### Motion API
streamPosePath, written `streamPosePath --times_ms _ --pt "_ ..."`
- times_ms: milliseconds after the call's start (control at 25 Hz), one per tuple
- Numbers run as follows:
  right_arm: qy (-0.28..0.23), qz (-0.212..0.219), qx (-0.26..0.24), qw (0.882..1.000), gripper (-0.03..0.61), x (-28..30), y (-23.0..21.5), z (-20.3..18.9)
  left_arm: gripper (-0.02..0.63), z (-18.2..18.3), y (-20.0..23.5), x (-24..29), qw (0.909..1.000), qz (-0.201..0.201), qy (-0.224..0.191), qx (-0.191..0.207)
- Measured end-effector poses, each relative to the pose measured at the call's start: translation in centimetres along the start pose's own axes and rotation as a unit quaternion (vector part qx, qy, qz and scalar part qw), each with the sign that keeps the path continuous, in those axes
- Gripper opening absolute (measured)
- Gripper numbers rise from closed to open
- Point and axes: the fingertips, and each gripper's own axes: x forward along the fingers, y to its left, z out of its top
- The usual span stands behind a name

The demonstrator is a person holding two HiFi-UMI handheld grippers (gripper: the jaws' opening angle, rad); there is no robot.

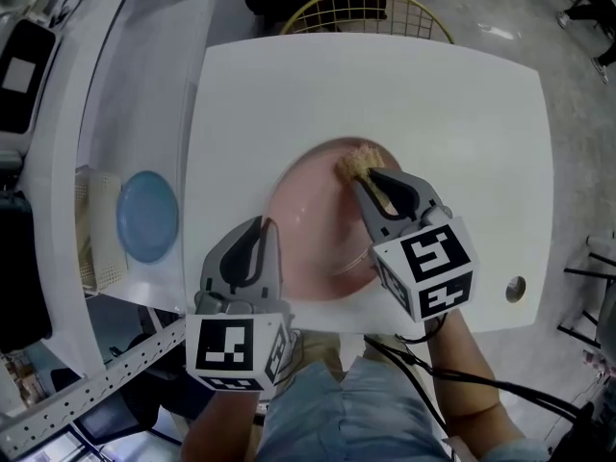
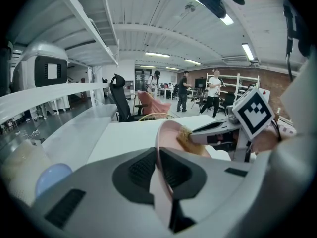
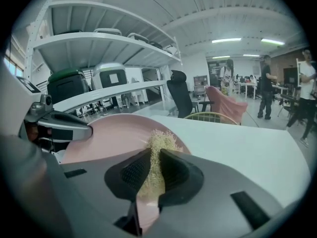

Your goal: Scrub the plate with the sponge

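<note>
Left gripper (image 1: pixel 260 243) low at my near left, pitched forward and down, marker cube (image 1: pixel 234 349) facing up at me, jaws clamped nearly together on the rim of the plate (image 1: pixel 308 229). Right gripper (image 1: pixel 373 183) reaches farther out, also pitched down, tips slanting toward my left, jaws pinched on the sponge (image 1: pixel 358 162); my right forearm (image 1: pixel 472 378) trails back from it to the lower right. The two grippers sit near each other but apart, right tips ahead of left.
</note>
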Motion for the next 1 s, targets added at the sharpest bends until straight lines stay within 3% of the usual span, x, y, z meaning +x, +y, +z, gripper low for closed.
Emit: streamPosePath --times_ms 520,1000 --pt "-0.040 0.087 -0.046 0.994 0.066 0.2 5.8 1.4 0.023 -0.2 0.4 0.2 0.9999 0.008 0.006 -0.009" --pt "-0.023 0.177 -0.078 0.981 0.064 -1.6 10.5 -1.2 0.023 -0.5 0.2 0.7 0.9999 0.008 0.011 -0.006"
